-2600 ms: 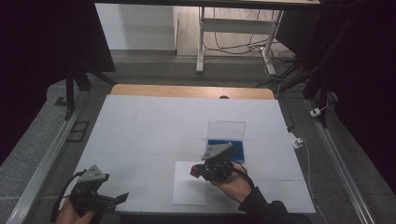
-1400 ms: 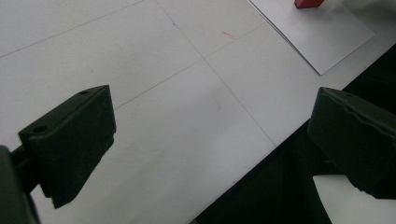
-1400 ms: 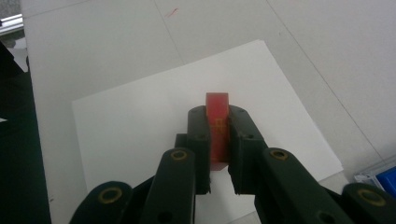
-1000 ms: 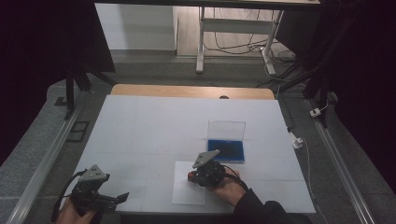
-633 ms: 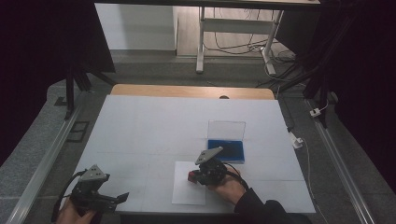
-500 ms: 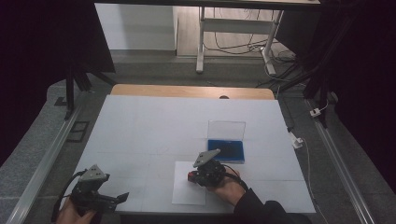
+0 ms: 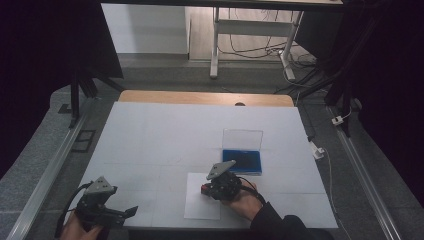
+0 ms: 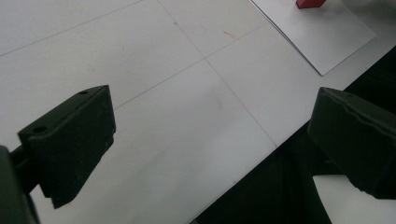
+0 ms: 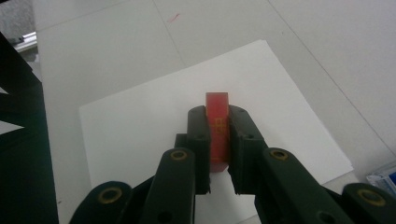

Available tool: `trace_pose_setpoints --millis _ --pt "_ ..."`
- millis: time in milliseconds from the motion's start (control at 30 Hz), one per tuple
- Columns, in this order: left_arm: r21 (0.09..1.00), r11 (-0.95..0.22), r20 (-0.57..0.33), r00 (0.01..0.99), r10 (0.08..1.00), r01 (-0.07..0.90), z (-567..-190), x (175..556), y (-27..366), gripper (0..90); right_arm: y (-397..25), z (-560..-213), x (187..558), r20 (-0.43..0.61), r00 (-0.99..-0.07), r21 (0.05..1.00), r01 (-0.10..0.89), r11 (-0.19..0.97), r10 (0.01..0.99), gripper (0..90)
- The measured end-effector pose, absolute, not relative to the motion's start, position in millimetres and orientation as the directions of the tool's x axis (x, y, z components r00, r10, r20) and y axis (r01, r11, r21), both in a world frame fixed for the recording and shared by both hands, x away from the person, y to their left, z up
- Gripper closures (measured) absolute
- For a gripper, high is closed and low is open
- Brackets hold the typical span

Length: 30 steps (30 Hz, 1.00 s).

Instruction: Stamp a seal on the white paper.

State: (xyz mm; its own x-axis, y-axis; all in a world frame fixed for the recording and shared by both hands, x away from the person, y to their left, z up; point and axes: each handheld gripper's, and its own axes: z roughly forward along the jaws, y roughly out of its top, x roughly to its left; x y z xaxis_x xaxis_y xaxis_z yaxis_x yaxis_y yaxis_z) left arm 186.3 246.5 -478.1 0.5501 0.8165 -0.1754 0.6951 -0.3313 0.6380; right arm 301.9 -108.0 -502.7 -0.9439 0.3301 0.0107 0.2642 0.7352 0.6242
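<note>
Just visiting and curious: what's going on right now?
Right gripper shut on red block over paper sheet. Left gripper open, idle. Nothing in the way.

A white table top [image 7: 165,135], scored with faint grid lines, fills the middle of the room, with a strip of bare wood [image 7: 205,97] along its far edge. Grey speckled floor [image 7: 37,165] surrounds it, and a metal rail [image 7: 47,172] runs down each side. Beyond the table stands a white metal frame [image 7: 216,45], with loose cables [image 7: 250,50] lying on a paler floor. Dark panels, perhaps curtains [image 7: 45,45], close in left and right. The light is dim and even.
</note>
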Motion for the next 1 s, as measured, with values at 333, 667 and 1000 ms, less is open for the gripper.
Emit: trace_pose_setpoints --millis 333,667,1000 --pt "0.641 -0.329 -0.18 0.552 0.814 0.694 -478 186 247 1.2 -111 -502 307 0.05 -0.94 0.629 0.292 0.721 0.337 79.2" --pt "0.64 -0.327 -0.182 0.551 0.815 0.695 -478 186 247 1.2 -120 -491 311 0.074 -0.925 0.684 0.32 0.656 0.374 79.1" --pt "0.641 -0.328 -0.181 0.552 0.814 0.694 -478 186 247 1.3 -126 -483 310 0.092 -0.925 0.701 0.324 0.636 0.37 79.1"
